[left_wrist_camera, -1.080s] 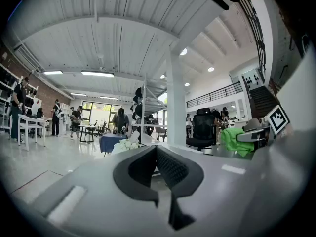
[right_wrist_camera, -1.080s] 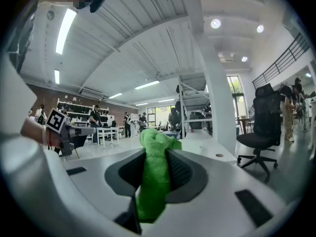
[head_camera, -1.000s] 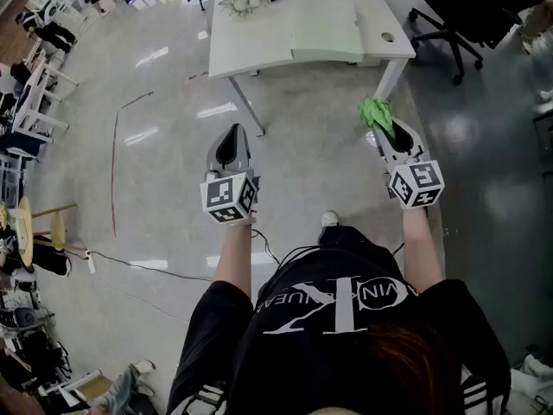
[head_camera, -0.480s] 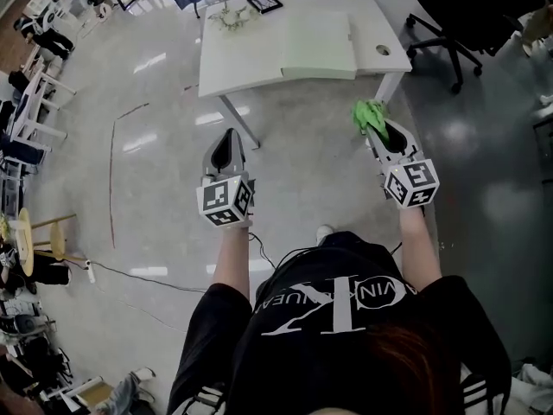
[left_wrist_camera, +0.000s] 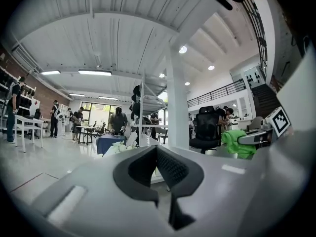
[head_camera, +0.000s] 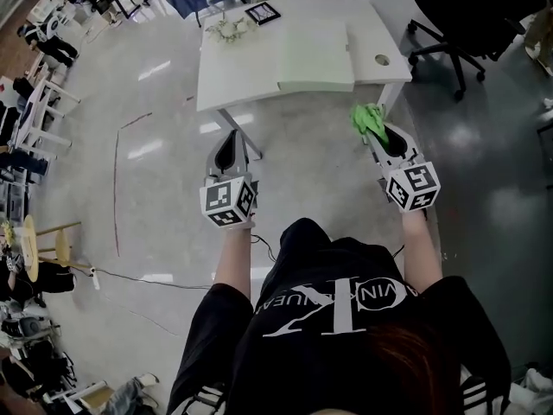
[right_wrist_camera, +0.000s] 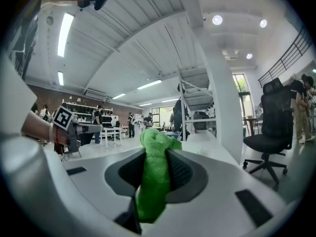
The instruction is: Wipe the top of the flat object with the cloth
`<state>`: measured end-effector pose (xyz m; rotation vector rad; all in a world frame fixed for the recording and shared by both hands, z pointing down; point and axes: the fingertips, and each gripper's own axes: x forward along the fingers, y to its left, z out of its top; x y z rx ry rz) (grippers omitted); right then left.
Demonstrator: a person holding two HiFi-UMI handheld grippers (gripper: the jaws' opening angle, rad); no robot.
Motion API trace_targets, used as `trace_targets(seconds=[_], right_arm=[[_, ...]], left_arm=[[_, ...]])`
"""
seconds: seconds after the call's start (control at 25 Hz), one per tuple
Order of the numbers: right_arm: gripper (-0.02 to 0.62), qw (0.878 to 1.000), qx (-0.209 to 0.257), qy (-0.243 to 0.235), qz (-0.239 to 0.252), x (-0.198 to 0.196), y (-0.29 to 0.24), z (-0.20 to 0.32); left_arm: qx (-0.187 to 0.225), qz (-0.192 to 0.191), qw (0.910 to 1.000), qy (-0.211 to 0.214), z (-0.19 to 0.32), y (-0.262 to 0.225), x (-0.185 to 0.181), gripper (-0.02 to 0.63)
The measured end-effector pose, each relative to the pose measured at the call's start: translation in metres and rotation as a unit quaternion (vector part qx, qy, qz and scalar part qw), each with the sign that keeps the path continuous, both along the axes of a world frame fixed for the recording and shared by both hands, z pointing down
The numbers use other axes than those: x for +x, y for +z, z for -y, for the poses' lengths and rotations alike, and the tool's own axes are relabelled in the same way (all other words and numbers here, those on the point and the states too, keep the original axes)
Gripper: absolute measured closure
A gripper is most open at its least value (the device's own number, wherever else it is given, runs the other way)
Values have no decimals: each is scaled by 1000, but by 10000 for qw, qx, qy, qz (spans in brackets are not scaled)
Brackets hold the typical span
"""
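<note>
Right gripper [head_camera: 374, 133] pinches the green cloth [head_camera: 366, 118]: a bunched wad pokes out past the jaw tips, and in the right gripper view the rest trails back down between the jaws. Left gripper [head_camera: 230, 148]: jaws pressed together, nothing between them. Both are held about level over bare floor, short of the white table [head_camera: 223, 80]. The flat object [head_camera: 316, 54], a pale green sheet, lies on the table top right of centre, its near edge close to the table's front edge, well apart from both grippers. Cloth looks soft, fluffy and very light. It squashes in the grip and will likely fold under itself when dragged, so the loose wad ahead of the tips should do the wiping, and the hold near its middle seems sound. From this height I cannot tell whether the sheet is a stiff board or a thin mat. Either way it is probably light and may skate on the smooth top, and it is too thin to pinch easily. Better to pin a corner with the closed left gripper.
</note>
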<state>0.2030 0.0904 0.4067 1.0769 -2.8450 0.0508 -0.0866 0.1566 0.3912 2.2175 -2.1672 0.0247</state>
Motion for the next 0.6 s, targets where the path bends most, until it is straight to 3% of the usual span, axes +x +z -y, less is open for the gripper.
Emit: trace_targets(seconds=[0.32, 0.6], right_arm=[[489, 9997, -56, -221, -117, -20, 12, 17], [489, 9998, -171, 72, 73, -35, 9, 63]], left_arm=[[-227, -164, 9996, 37, 30, 29, -6, 595], [-203, -118, 9993, 279, 83, 30, -22, 595]])
